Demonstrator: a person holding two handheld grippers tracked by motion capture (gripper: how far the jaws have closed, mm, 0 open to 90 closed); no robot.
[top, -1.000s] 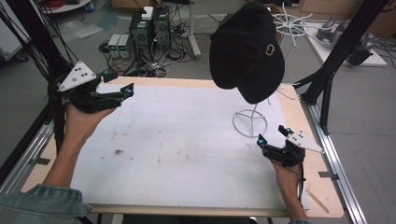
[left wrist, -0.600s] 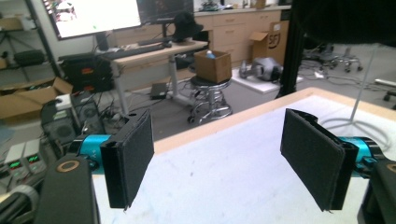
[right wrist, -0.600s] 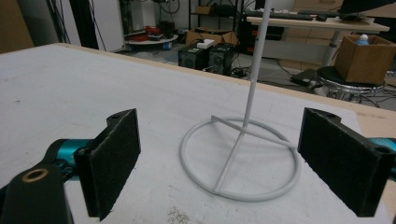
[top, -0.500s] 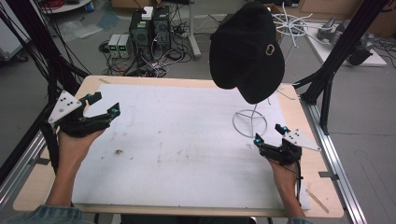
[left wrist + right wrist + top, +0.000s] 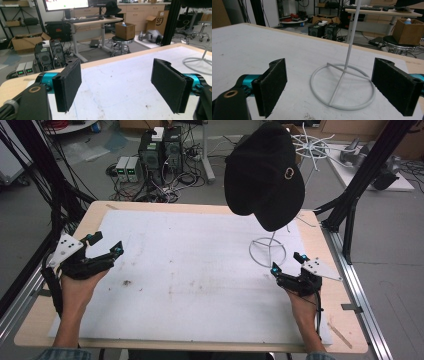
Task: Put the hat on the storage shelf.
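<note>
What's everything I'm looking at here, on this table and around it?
hat: one, black, hanging on the stand above the table's far right
stand: one, white wire with ring base, right side of the mat
mat: one, white, stained, covering the table
table: one, light wood, metal frame
computer towers: two, black, on the floor beyond the table
left hand-held gripper: one, black, jaws open, nothing between them, at the mat's left edge
right hand-held gripper: one, black, jaws open, near the stand's base
</note>
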